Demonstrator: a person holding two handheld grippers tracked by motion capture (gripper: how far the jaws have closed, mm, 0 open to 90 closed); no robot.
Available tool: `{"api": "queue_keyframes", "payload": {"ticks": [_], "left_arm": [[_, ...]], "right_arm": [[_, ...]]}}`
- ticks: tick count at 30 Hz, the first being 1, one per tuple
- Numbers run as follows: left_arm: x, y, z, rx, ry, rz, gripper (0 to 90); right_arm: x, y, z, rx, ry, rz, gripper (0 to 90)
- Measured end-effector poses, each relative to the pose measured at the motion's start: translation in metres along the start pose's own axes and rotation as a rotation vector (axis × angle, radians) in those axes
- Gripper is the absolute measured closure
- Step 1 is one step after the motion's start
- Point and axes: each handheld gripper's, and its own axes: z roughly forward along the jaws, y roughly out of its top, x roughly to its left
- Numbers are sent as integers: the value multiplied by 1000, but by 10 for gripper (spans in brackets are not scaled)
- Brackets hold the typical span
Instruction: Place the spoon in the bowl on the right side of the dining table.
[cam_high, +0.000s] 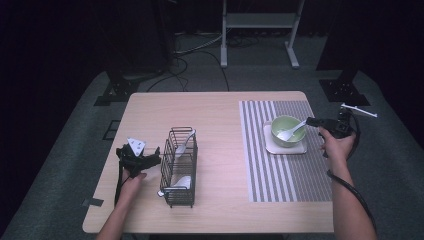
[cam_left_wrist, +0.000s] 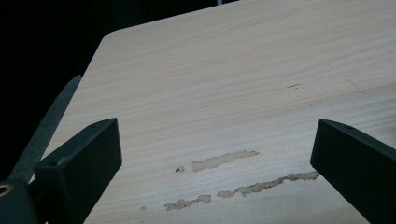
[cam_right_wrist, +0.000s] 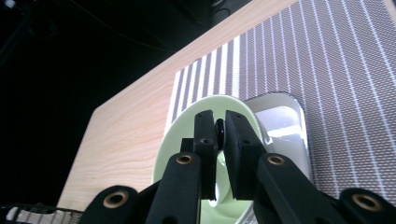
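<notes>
Your right claw (cam_high: 309, 121) pinches the white spoon's (cam_high: 290, 132) handle tip, its long axis slanting near-left down into the green bowl (cam_high: 287, 131), while your left claw (cam_left_wrist: 212, 154) stands spread.

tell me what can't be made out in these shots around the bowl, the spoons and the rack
- Right gripper, right gripper view: its near-shut jaws cover the green bowl middle; whether the pads press the white spoon handle is unclear.
- Wire rack, high view: the two spoons inside are small and crossed by wires, so their shapes stay vague.
- Tray under the bowl: mostly hidden in both views.
</notes>
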Motion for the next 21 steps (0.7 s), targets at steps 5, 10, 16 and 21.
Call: {"api": "queue_keyframes", "payload": {"ticks": [5, 10, 16, 21], "left_arm": [[0, 0, 0, -1, 0, 3, 10], [0, 0, 0, 0, -1, 4, 9], [0, 0, 0, -1, 0, 5, 10], [0, 0, -1, -2, -1, 2, 10]], "right_arm": [[-3, 1, 3, 17, -25, -12, 791], [-6, 0, 4, 21, -42, -17, 783], [-11, -1, 6, 27, -49, -13, 727], [-12, -2, 7, 26, -51, -18, 716]]}}
